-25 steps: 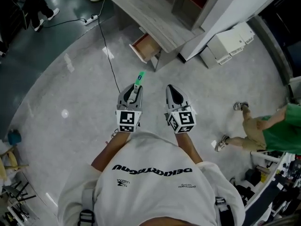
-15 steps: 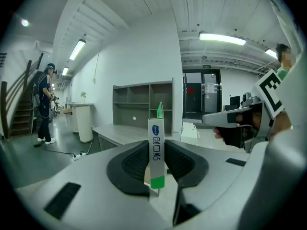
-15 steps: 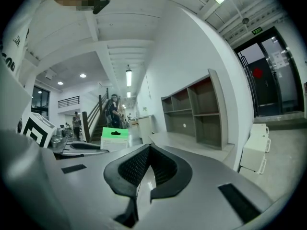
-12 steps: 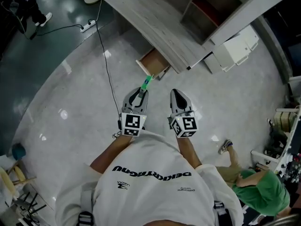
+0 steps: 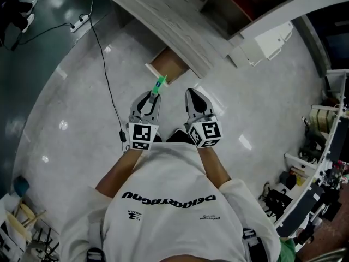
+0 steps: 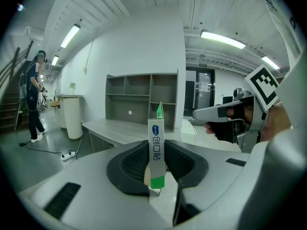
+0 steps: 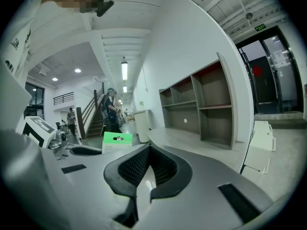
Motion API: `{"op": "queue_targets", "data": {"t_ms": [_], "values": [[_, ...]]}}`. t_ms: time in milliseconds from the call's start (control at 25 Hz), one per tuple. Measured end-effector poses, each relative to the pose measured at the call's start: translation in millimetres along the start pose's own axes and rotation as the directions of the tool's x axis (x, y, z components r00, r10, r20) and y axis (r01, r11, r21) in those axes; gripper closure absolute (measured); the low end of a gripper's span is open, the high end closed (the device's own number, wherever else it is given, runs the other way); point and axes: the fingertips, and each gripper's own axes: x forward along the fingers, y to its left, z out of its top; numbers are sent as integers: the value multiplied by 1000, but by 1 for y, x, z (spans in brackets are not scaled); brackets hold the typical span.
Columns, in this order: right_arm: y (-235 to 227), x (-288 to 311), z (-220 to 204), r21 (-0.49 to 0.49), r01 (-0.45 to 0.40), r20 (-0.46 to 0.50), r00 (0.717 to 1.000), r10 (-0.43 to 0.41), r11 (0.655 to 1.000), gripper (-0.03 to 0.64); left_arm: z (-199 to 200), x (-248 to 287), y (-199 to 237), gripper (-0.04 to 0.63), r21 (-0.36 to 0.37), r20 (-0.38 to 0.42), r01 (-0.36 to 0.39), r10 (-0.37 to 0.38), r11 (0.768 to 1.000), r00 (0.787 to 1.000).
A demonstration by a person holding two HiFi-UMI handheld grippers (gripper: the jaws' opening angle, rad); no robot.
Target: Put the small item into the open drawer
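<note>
My left gripper (image 5: pixel 152 95) is shut on a small, narrow white box with green ends (image 5: pixel 158 84). The box stands upright between the pads (image 6: pixel 156 147) and juts out past the fingertips. Just ahead of it, an open wooden drawer (image 5: pixel 169 65) sticks out from under the grey desk (image 5: pixel 158 21). It shows a bare bottom. My right gripper (image 5: pixel 192 93) is level with the left one, jaws shut with nothing between them (image 7: pixel 148 148). In the right gripper view the box (image 7: pixel 117 141) appears at the left. The left gripper view shows the right gripper (image 6: pixel 225 113) at the right.
Grey shelving (image 5: pixel 245 1) stands on the desk. A black cable (image 5: pixel 106 86) runs over the glossy floor from a power strip (image 5: pixel 79 21) at the left. White boxes (image 5: pixel 270 40) lie right of the desk. People stand by a staircase (image 7: pixel 103 116) beyond a white bin (image 6: pixel 72 116).
The person has walked closer to the desk, so the drawer now lies just ahead of the box. The other person in green has left the view. Both grippers hold as before.
</note>
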Motion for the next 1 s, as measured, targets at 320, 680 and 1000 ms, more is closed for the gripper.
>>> {"op": "queue_targets", "data": {"t_ms": [320,680,1000], "values": [[-25,17,-28,4,-40,-46,998,40,999,588,-19,42,-5,492,6,-53,2,-1,1000,999],[-52,41,-58,38,-48,-93,994,52,998,588,-47,91,-2,492,-10,-105,-17,16,1000,994],[-60,62,-87,55,-69,-133,988,76,996,588,-78,124,7,492,16,-152,-3,5,1000,988]]}}
